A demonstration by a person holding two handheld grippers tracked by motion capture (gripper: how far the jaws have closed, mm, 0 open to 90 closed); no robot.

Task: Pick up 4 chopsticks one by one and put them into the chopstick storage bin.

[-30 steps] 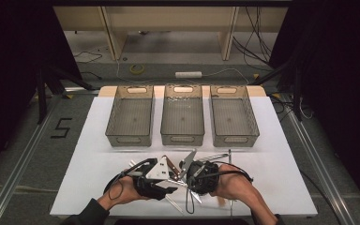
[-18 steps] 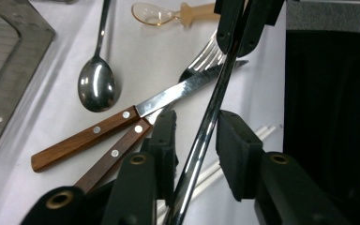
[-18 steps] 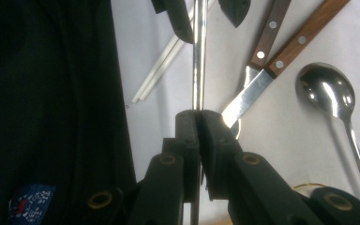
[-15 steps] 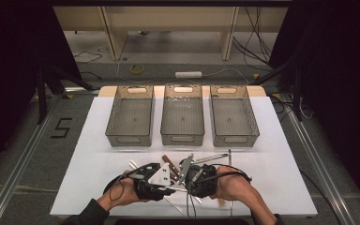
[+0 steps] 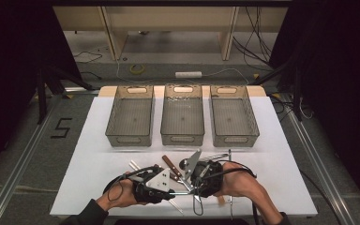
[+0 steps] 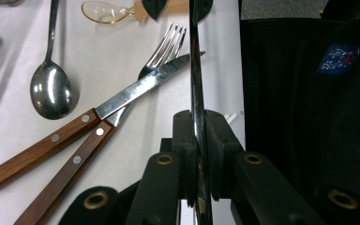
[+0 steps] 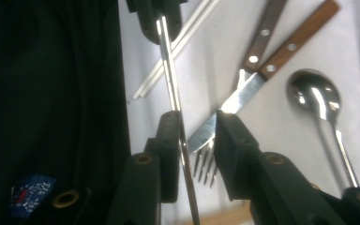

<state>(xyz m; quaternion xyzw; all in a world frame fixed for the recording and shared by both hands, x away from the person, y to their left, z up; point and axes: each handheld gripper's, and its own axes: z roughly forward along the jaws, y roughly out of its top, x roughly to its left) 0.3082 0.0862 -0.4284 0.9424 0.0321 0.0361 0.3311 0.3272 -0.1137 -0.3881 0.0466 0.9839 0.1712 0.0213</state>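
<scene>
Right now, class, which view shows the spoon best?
The left gripper view: the spoon lies close, bowl and most of the handle clear. The right gripper view shows its bowl, a jaw hiding the handle's end. The high view shows it tiny.

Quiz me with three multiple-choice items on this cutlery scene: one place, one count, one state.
1. Where does the wood-handled knife lie?
A. inside a bin
B. crossing the wood-handled fork
C. on the floor

2. How many mesh bins stand in the row?
A. two
B. three
C. four

3. The left hand-held gripper is:
A. wide open
B. shut on the steel spoon
C. shut on a thin metal utensil

Key:
1 B, the wood-handled knife has its blade over the wood-handled fork.
2 B, three mesh bins stand side by side.
3 C, the left hand-held gripper has just been closing, and its pads pinch the thin metal utensil.
</scene>
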